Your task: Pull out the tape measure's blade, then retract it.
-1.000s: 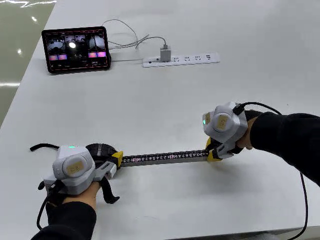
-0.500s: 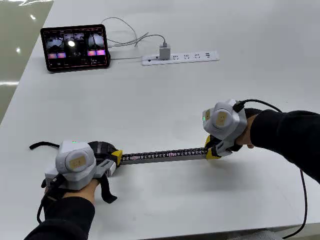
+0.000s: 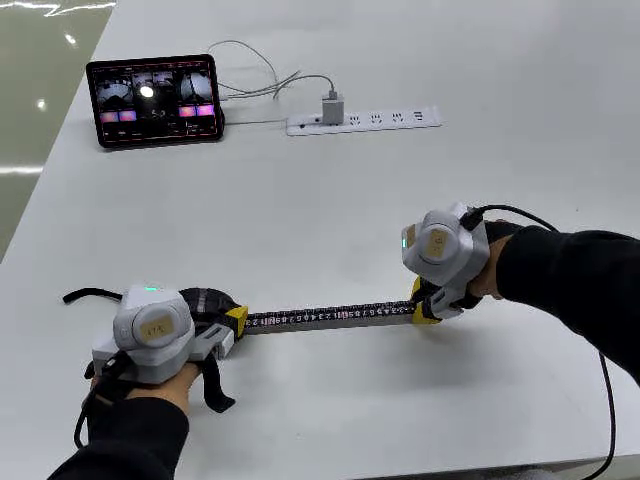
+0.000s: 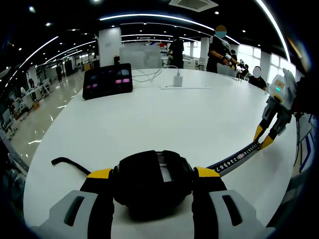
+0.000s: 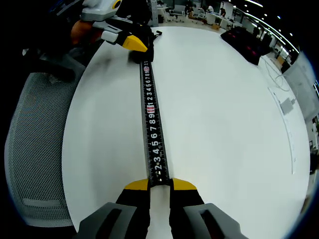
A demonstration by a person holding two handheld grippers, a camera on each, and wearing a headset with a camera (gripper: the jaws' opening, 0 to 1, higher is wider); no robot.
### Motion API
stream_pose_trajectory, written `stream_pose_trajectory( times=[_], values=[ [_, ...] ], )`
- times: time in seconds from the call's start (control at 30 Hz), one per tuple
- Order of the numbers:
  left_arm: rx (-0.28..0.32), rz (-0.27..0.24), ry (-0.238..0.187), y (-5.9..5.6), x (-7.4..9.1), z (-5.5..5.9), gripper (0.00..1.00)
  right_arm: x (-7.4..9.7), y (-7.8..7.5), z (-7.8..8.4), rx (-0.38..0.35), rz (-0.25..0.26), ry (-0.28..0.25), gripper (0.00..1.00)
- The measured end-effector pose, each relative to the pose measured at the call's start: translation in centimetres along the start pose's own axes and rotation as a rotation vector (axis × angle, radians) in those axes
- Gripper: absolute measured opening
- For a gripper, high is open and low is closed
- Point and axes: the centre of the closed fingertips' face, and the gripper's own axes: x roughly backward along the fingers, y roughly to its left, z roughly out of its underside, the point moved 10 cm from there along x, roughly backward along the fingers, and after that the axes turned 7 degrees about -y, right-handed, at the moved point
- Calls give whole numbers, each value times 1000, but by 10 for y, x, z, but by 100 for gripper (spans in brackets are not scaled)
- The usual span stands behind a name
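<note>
- In the head view we see the left claw [image 3: 228, 330] at the near left of the white tabletop [image 3: 350, 210], closed around the black tape measure case [image 3: 205, 302]. The blade [image 3: 330, 316] lies flat, drawn out to the right. Its far end sits in the right claw [image 3: 425, 306], which pinches it between the yellow tips. A tablet [image 3: 155, 100] and a power strip [image 3: 365, 120] lie well apart at the far edge.
- In the left gripper view the left claw [image 4: 154, 175] has its jaws pressed on both sides of the tape measure case [image 4: 152, 186], which rests on the tabletop. The blade [image 4: 234, 162] leaves to the right and reaches the right claw [image 4: 265, 137]. A black strap [image 4: 67, 163] trails to the left of the case.
- In the right gripper view the right claw [image 5: 160, 185] is narrow, clamped on the blade [image 5: 151, 119] just by its end. The numbered blade runs straight ahead across the tabletop to the left claw [image 5: 129, 42]. A mesh chair [image 5: 35, 149] stands beside the tabletop edge.
</note>
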Motion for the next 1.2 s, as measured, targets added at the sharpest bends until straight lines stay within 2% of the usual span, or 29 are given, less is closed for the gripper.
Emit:
stream_pose_trajectory(
  times=[0.8, 1.2],
  values=[
    [-1, 8, 12, 0, -1, 1, 58, -3, 4, -7, 64, 3, 16, 9],
    [1, 11, 12, 0, 0, 0, 58, -5, 3, -12, 43, 2, 14, 9]
  ],
)
